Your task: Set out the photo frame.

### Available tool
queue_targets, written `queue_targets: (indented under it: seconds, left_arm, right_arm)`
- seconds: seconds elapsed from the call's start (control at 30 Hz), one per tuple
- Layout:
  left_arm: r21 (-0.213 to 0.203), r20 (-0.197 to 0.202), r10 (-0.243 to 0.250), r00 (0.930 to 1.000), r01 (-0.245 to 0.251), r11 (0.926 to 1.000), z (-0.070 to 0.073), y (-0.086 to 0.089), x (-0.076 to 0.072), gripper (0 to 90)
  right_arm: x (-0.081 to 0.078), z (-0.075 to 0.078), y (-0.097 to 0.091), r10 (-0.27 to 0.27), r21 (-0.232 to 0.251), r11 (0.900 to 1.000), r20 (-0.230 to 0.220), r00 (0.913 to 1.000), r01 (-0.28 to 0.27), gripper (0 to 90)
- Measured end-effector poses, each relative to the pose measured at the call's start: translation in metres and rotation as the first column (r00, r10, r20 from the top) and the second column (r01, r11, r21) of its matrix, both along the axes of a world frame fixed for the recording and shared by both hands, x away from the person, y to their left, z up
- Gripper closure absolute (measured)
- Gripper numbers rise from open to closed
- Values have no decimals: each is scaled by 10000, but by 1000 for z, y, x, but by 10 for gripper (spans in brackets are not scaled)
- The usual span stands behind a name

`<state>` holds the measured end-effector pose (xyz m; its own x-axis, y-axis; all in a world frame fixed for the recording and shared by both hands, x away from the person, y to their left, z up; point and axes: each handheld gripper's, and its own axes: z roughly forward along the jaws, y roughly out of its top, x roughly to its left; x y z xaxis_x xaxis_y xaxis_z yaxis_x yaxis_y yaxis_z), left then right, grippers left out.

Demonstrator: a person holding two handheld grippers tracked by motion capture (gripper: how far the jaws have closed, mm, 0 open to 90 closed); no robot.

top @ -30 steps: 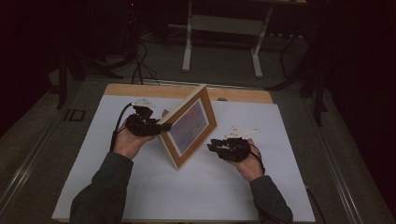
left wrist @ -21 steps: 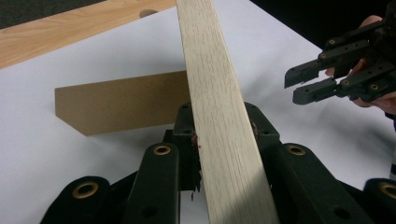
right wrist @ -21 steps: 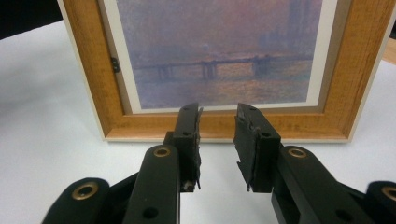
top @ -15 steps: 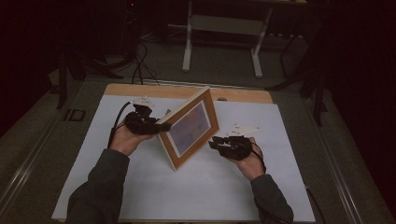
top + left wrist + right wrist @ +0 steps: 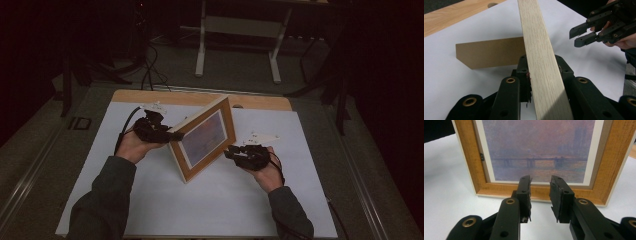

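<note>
A wooden picture frame (image 5: 205,137) with a hazy purple print stands tilted on the white sheet. My left gripper (image 5: 172,136) is shut on its left side; in the left gripper view the pale wooden edge (image 5: 539,50) runs up between my jaws (image 5: 541,62). The frame's brown back stand (image 5: 491,51) rests on the sheet behind it. My right gripper (image 5: 229,152) is open at the frame's lower right corner, apart from it. In the right gripper view its tips (image 5: 540,182) point at the frame's bottom rail (image 5: 506,190) with nothing between them. It also appears farther off (image 5: 579,36).
The white sheet (image 5: 125,200) covers most of the wooden table (image 5: 150,97), whose far strip has a round hole (image 5: 238,106). Beyond the far edge stand a white table base (image 5: 237,30) and floor cables (image 5: 147,65). Dark floor lies on both sides.
The frame has turned slightly, showing a little more of its face to the high view. Both hands have stayed where they were.
</note>
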<state>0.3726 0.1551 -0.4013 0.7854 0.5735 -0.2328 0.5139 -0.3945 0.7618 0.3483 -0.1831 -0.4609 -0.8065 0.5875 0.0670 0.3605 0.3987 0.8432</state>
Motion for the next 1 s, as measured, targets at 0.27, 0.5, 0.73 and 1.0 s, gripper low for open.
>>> queue_targets:
  seconds: [0.27,0.5,0.73,1.0]
  left_arm:
    - [-35,102,-328,9994,328,9995,0,-2,1,722]
    - [-35,197,-706,9973,707,9975,0,-4,1,723]
    - [-201,149,-1156,9932,1159,9931,-1,-5,3,724]
    - [-259,250,-1135,9932,1142,9931,-2,-5,1,724]
  right_arm:
    - [1,1,-2,-138,88,9999,14,9999,137,695]
    - [4,3,-6,-306,94,9995,50,9995,305,693]
    - [12,7,-14,-746,157,9971,19,9972,746,691]
    - [22,9,-24,-1348,346,9903,96,9908,1344,688]
